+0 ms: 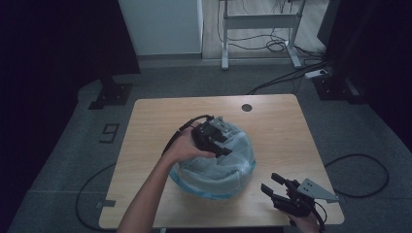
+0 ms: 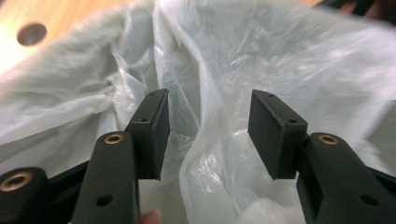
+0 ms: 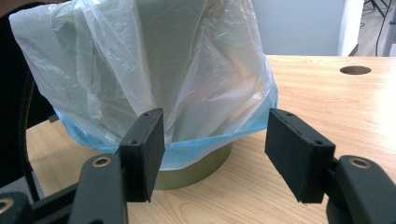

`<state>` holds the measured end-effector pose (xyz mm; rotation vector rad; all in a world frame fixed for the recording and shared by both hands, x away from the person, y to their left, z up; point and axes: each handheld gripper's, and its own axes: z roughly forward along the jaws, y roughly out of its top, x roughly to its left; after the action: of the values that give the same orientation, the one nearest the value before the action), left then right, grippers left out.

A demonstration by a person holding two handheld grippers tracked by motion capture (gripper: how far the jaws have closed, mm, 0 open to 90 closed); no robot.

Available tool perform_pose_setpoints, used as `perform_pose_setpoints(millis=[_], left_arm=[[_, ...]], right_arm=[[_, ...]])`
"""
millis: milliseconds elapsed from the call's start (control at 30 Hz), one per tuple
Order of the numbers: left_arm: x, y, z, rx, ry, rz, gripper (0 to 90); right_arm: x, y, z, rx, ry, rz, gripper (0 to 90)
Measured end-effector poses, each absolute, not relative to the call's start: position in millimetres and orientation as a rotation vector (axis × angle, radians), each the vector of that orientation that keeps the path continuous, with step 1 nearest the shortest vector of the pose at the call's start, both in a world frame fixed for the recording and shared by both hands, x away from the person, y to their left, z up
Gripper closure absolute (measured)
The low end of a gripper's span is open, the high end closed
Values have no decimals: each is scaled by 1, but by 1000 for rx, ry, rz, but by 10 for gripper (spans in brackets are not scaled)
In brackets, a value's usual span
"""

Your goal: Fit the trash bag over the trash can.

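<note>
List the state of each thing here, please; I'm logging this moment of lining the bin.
Plastic bag: draped over the bin, crumpled, blue hem low on the wall.
Bin: upright on the table, base uncovered.
Left gripper: jaws apart, a bag fold between them, pads not pressing.
Right gripper: open, holding nothing, apart from the bag.
Table: bare wood beyond the bin.

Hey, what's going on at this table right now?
A person is fitting a thin plastic bag over a round bin on the wooden table. The left gripper is down in the bag, jaws apart around a fold of plastic. The right gripper waits open at the table's near right corner.
</note>
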<state>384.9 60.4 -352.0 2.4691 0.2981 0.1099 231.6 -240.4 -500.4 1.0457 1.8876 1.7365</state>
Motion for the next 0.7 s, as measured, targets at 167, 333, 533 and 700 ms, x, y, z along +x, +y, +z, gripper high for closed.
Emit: perform_pose_setpoints(millis=[167,333,533,700], left_arm=[[381,82,-340,2427,323,119,480],[376,100,-343,2467,353,129,481],[375,106,-353,2532,371,107,480],[378,104,-360,2581,383,99,465]], right_arm=[[231,-238,-501,1043,1896,1732,369],[231,-236,-501,1040,1904,1728,368],[232,-233,-502,1036,1910,1727,368],[232,-233,-503,1036,1912,1724,368]])
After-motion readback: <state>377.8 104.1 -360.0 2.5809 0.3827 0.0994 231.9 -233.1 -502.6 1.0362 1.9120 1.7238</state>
